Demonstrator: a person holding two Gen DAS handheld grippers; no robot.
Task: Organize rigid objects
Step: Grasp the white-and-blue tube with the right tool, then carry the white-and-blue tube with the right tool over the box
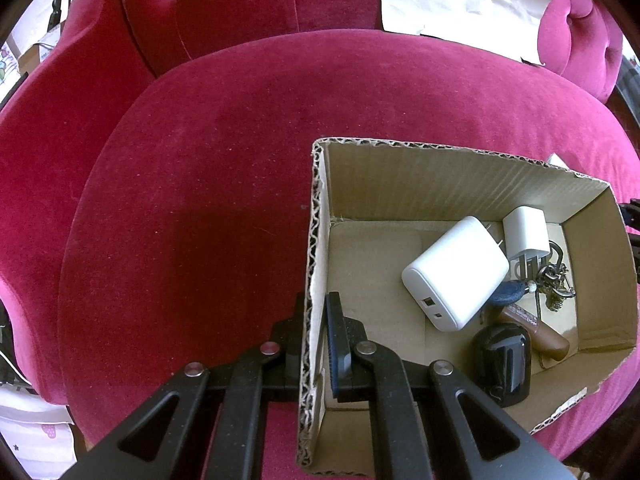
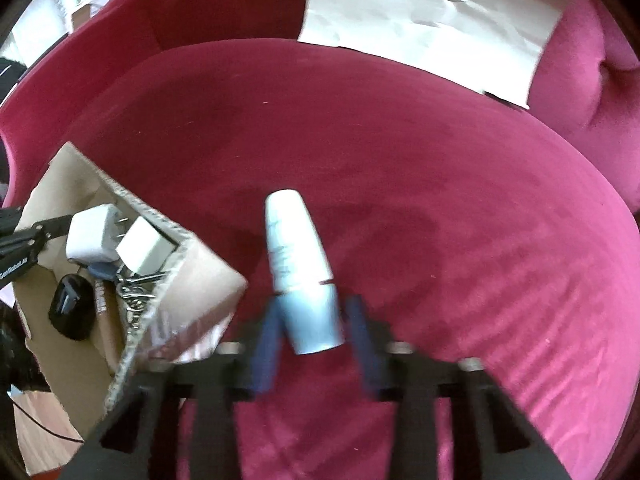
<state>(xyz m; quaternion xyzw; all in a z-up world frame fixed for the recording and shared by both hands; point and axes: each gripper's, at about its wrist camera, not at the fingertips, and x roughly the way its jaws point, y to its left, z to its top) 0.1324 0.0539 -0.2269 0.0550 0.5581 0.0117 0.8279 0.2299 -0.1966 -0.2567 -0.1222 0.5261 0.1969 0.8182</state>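
Cardboard box (image 1: 448,184) is sitting open on the magenta velvet seat cushion (image 1: 200,220), and every place below is given from that box. At its near left wall the left gripper (image 1: 316,344) is pinching the corrugated edge: one finger is lying outside the wall, the other inside, with the jaws closed together on the cardboard.

Inside the box, a large white charger (image 1: 454,276) is lying near the middle of the floor, its two ports facing the near side. Just beyond it, toward the far right corner, a smaller white plug adapter (image 1: 526,234) is standing with its prongs down. A bunch of metal keys (image 1: 554,280) is lying against the right wall, with a round blue tag (image 1: 508,294) beside it. Nearer, a brown tube-shaped item (image 1: 536,332) is lying flat, and a glossy black object (image 1: 502,360) is resting just in front of it.

Outside the box, off its right side on the cushion, a white bottle with a pale blue cap (image 2: 300,268) is lying with the cap toward the camera. The right gripper (image 2: 316,340) is straddling that cap, its blue pads (image 2: 268,344) standing on either side; motion blur is hiding whether they are pressing on it yet. A crumpled sheet of paper (image 2: 432,12) is lying against the backrest, well beyond the box.
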